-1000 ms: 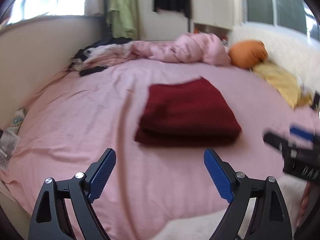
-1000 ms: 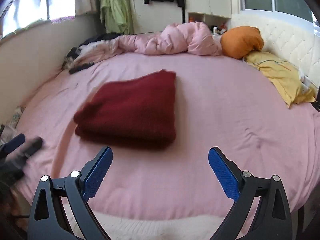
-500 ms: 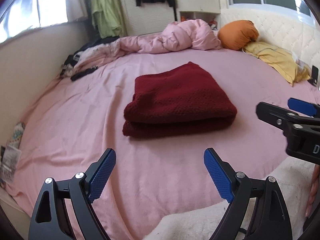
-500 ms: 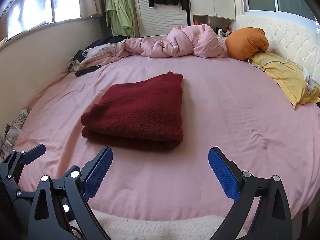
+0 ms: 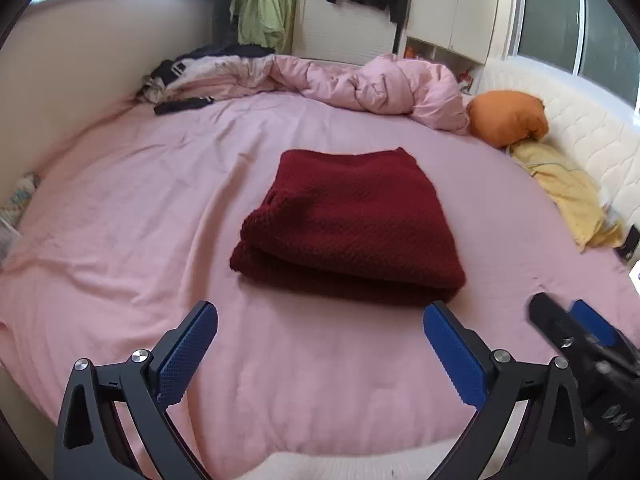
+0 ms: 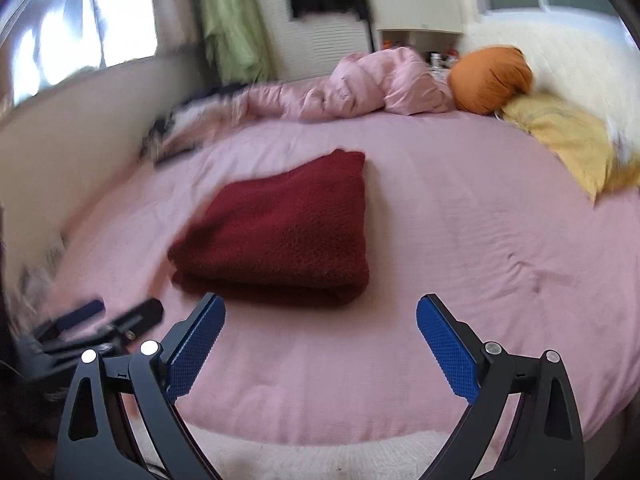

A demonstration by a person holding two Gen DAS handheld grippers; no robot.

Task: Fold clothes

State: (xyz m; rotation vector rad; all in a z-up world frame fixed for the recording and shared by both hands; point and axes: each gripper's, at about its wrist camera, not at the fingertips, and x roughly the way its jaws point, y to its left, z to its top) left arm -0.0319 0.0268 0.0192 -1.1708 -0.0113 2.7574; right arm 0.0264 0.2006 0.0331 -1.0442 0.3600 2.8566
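Dark red knit, left wrist view: folded sweater (image 5: 348, 224) lies flat on the pink bed sheet (image 5: 120, 240), near the middle of the bed, fold edge toward the camera.
Left hand-held gripper (image 5: 320, 354): jaws spread wide, having just been opening; nothing between the blue pads, which hang above bare sheet just short of the sweater.
Right hand-held gripper, seen from the left: black frame with blue pad at the lower right (image 5: 580, 336), blurred, apart from the sweater.
Background, left wrist view: crumpled pink duvet (image 5: 384, 88), orange pillow (image 5: 506, 118), yellow cloth (image 5: 568, 196), green garment (image 5: 260, 4) hanging by the wall.
Right wrist view, sweater (image 6: 288, 232): same folded pile, left of centre, resting on the sheet (image 6: 480, 240).
Right hand-held gripper (image 6: 320, 350): jaws spread, empty, over bare sheet near the sweater's front edge.
Left hand-held gripper, seen from the right: blurred at the lower left (image 6: 108, 322), beside the sweater, not touching.
Picture quality: right wrist view smeared.
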